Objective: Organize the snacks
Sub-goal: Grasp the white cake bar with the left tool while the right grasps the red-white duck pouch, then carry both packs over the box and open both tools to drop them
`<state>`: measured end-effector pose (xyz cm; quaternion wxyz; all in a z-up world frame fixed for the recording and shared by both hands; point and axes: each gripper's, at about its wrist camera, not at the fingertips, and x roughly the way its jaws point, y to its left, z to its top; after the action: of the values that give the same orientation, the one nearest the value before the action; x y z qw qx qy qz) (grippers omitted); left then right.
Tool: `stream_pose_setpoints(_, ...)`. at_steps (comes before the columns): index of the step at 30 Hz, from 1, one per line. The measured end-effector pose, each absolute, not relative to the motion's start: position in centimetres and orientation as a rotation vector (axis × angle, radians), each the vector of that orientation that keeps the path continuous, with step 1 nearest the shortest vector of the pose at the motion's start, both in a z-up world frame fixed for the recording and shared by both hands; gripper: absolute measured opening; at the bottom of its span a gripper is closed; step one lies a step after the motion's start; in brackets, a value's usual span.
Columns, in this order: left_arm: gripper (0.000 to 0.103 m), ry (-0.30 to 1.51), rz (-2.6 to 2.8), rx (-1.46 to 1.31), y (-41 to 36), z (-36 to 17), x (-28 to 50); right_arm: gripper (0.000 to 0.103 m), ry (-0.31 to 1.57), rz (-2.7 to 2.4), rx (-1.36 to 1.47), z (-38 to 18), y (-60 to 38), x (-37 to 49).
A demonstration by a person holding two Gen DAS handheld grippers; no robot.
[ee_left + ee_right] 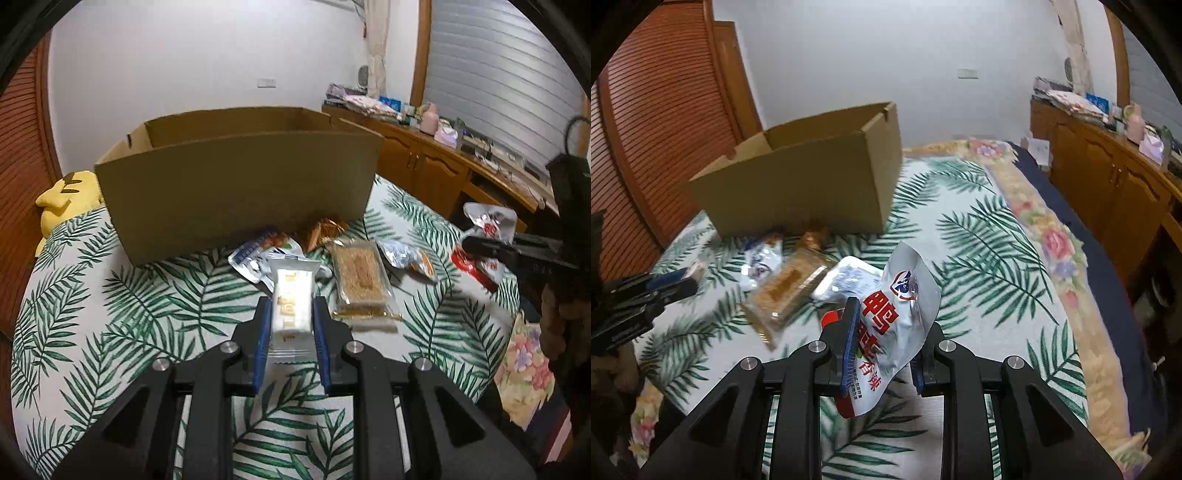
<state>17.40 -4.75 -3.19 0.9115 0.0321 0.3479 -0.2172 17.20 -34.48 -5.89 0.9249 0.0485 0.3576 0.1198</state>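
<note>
With both packets already pinched, the job is to clear the near wall of the cardboard box (236,181) before letting go. On the left, the left gripper (291,314) clamps a stiff white wafer packet (291,299), upright. Loose crinkly snacks (358,277) lie just before the box. On the right, the right gripper (886,332) squeezes a floppy silver-and-red pouch (897,314), lifted off the leaf-print cloth (979,240).

Domestic bedroom: leaf-print bedspread (110,295), yellow plush toy (66,199), wooden louvred wardrobe (665,110), cluttered wooden sideboard (424,155), curtain (376,44).
</note>
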Motion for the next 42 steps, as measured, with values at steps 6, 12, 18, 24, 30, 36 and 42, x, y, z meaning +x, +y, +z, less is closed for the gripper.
stream_pose_setpoints(6,0.02,0.714,-0.436,0.056,-4.2,-2.3,17.3,0.022,0.721,0.264,0.071,-4.9,-33.1,16.4)
stream_pose_setpoints(12,0.02,0.662,-0.432,0.034,-3.5,0.1,16.5,0.022,0.688,0.284,0.061,-2.3,-32.5,15.6)
stream_pose_setpoints(18,0.02,0.615,-0.43,0.028,-2.8,2.2,15.9,0.022,0.642,0.299,0.039,0.0,-31.7,14.7)
stream_pose_setpoints(24,0.02,0.576,-0.407,0.036,-2.4,4.0,17.5,0.023,0.592,0.332,-0.006,2.2,-30.0,15.8)
stream_pose_setpoints(30,0.02,0.558,-0.384,0.018,-1.6,5.0,21.0,0.023,0.561,0.366,-0.045,3.5,-28.1,18.4)
stream_pose_setpoints(36,0.02,0.548,-0.371,0.003,-1.1,5.3,25.3,0.023,0.545,0.383,-0.055,4.3,-27.1,21.8)
stream_pose_setpoints(42,0.02,0.539,-0.36,-0.01,-0.7,5.5,29.2,0.023,0.53,0.401,-0.06,4.6,-25.9,25.3)
